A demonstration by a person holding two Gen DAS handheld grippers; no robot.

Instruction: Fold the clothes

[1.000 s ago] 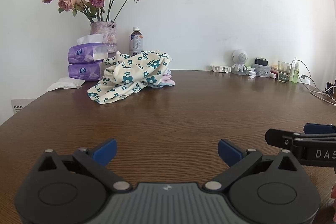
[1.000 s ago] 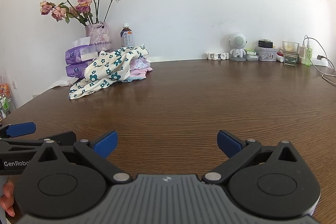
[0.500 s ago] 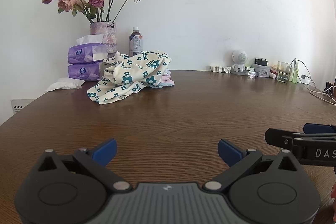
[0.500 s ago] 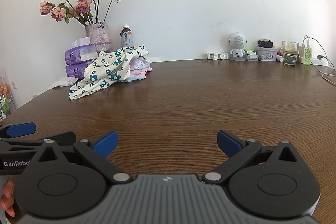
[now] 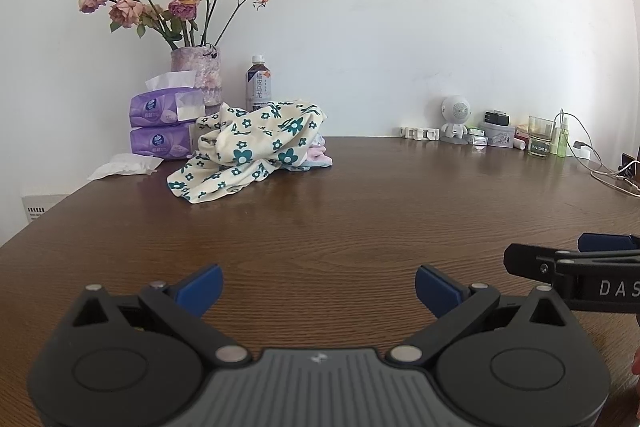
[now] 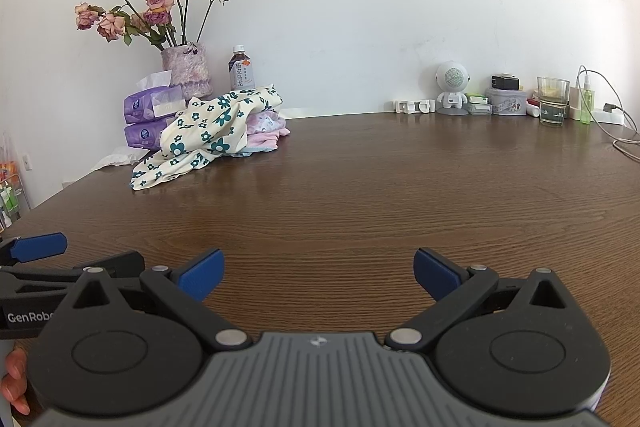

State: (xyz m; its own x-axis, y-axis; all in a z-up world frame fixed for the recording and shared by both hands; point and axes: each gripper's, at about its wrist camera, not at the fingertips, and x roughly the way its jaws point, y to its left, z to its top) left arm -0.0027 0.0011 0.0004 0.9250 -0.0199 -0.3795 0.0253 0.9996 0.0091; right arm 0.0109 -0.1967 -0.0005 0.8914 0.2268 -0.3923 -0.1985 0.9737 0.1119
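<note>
A: What is cut off or hard to read here?

B: The right gripper [image 6: 318,269] shows only as a sliver at the edge of the left wrist view, with the letters "DAS" running out of frame. The left gripper [image 5: 318,285] is likewise clipped in the right wrist view, its label stopping at "GenRob". A fingertip [image 6: 14,379] peeks in at the lower left corner there; the rest of the hand is out of frame. Print on the bottle [image 5: 259,83] is too small to read.

A: And the jaws?

B: Both pairs stand wide apart, nothing between them, blue pads [image 5: 200,287] hanging over bare wood of the counter [image 5: 360,219].

A: Where is the clothing?

B: Well ahead of the jaws and off to their left, at the far side of the counter. A floral garment [image 5: 248,151], cream with teal flowers, lies crumpled in a heap, one corner trailing toward the jaws. It drapes over a pink garment [image 6: 266,129] and something pale blue beneath; how many pieces lie underneath I cannot tell, since the floral cloth covers most of them.

A: What sits around the heap?

B: Just behind it, stacked purple tissue packs [image 5: 162,127], a vase of roses [image 5: 196,75] and the bottle. A loose tissue [image 5: 124,165] lies left of it. Far ahead to the right, small clutter lines the wall, including a white robot figure [image 6: 452,89] and a glass [image 6: 553,101].
</note>
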